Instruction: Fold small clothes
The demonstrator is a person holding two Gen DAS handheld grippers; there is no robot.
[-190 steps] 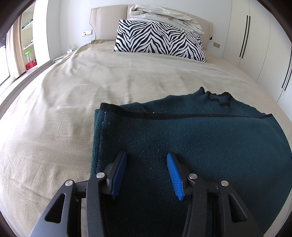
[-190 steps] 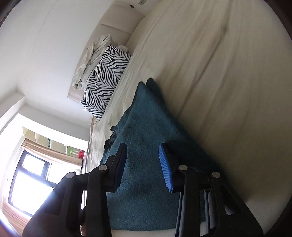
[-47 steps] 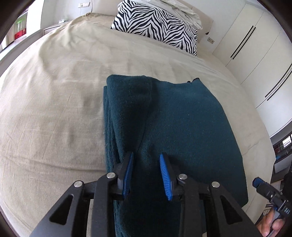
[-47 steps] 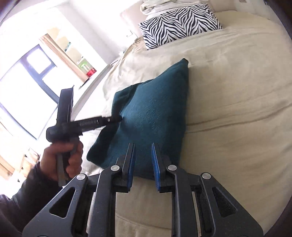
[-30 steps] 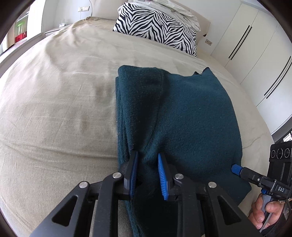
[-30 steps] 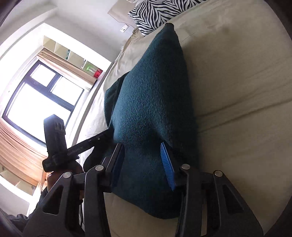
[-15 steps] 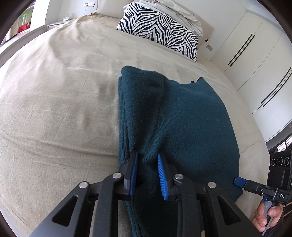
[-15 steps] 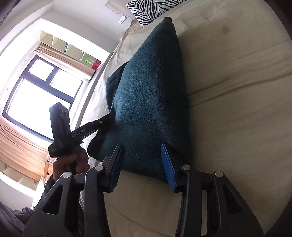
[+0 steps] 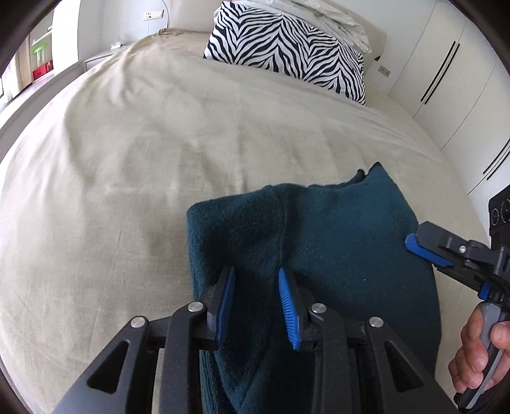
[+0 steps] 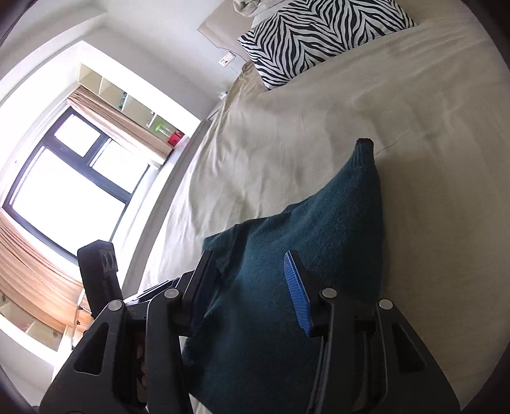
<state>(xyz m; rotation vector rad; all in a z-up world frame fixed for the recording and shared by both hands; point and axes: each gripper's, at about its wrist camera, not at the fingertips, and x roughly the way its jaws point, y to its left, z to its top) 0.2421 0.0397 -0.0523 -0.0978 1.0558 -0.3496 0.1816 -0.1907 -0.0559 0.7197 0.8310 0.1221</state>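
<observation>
A dark teal sweater (image 9: pixel 334 239), folded into a thick pad, lies on the near end of the beige bed (image 9: pixel 127 159). My left gripper (image 9: pixel 255 286) has bunched knit of the sweater's left part between its blue pads, and its jaws are opening. In the right wrist view the sweater (image 10: pixel 318 223) fills the gap of my right gripper (image 10: pixel 250 277), whose jaws are opening wide around its right side without pinching it. The right gripper's upper finger (image 9: pixel 427 251) rests at the sweater's right edge, and a hand (image 9: pixel 478 360) holds its handle. The left gripper's black body (image 10: pixel 98 270) shows at the left.
A zebra-striped pillow (image 9: pixel 287 54) leans at the head of the bed, with crumpled white bedding (image 9: pixel 331 16) behind it. White wardrobe doors (image 9: pixel 446 79) stand to the right. A large window (image 10: pixel 63 178) with a shelf is on the bed's other side.
Both grippers moved forward over the sweater, so its far edge now lies much closer to the fingertips. The right gripper went from the near edge to straddling the right side. Both gaps widened.
</observation>
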